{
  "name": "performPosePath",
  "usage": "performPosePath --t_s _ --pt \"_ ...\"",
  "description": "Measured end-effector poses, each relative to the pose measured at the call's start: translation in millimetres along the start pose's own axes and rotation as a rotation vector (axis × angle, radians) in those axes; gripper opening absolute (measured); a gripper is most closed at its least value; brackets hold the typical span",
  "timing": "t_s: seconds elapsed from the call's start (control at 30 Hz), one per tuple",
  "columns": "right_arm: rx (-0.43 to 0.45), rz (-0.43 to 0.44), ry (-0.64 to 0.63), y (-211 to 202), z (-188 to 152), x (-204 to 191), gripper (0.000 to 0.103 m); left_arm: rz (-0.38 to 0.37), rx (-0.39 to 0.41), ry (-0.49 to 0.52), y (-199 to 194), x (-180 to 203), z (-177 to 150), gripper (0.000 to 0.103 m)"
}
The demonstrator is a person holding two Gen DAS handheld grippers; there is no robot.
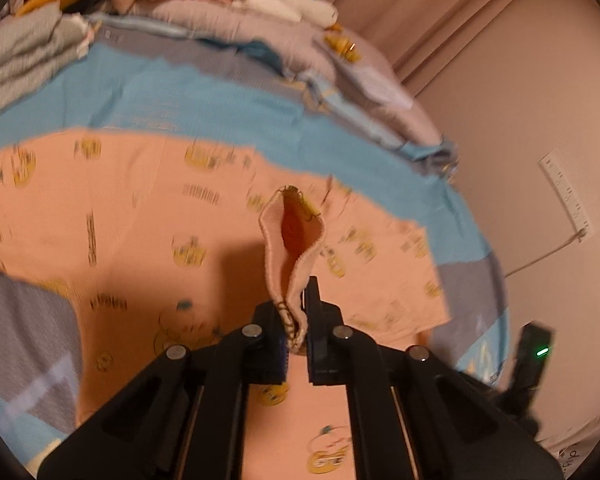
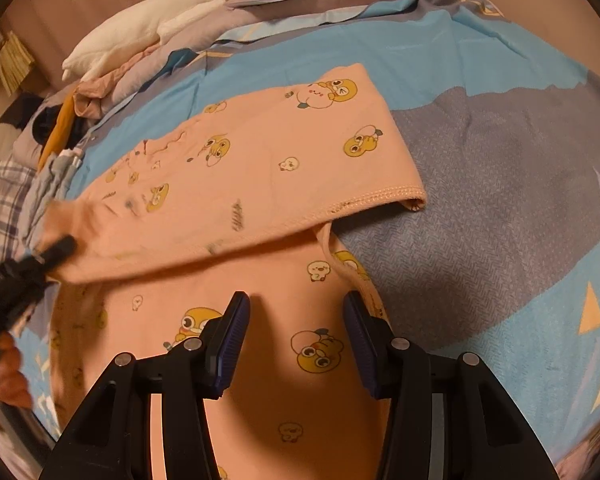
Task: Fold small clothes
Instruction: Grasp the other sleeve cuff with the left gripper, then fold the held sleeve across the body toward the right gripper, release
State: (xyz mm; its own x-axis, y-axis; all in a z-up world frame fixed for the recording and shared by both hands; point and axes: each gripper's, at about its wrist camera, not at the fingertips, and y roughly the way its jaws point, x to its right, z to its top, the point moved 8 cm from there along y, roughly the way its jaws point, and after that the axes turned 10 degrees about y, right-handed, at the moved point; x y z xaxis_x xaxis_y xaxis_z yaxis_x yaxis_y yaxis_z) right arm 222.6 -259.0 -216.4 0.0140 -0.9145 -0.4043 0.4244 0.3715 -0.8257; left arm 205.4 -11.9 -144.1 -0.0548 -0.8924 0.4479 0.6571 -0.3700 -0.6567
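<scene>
A small peach garment (image 2: 260, 168) printed with yellow cartoon ducks lies on the bed, one part folded over the rest. My left gripper (image 1: 298, 316) is shut on a ribbed cuff (image 1: 290, 248) of this garment and holds it lifted above the cloth. The left gripper also shows at the left edge of the right wrist view (image 2: 54, 254), gripping the garment's left end. My right gripper (image 2: 296, 332) is open and empty, hovering just above the lower part of the garment.
The bed sheet (image 2: 480, 80) is blue and grey with patterned shapes. A white plush goose (image 2: 160, 20) and a heap of other clothes (image 1: 60, 20) lie at the far side. A wall (image 1: 540, 120) with a power strip borders the bed.
</scene>
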Motion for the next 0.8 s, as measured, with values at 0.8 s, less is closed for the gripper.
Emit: performPosePath --t_s 0.8 --pt "-0.002 -0.018 -0.004 -3 4 -4 0.048 0.138 0.146 0.010 -75 -43 51 0.005"
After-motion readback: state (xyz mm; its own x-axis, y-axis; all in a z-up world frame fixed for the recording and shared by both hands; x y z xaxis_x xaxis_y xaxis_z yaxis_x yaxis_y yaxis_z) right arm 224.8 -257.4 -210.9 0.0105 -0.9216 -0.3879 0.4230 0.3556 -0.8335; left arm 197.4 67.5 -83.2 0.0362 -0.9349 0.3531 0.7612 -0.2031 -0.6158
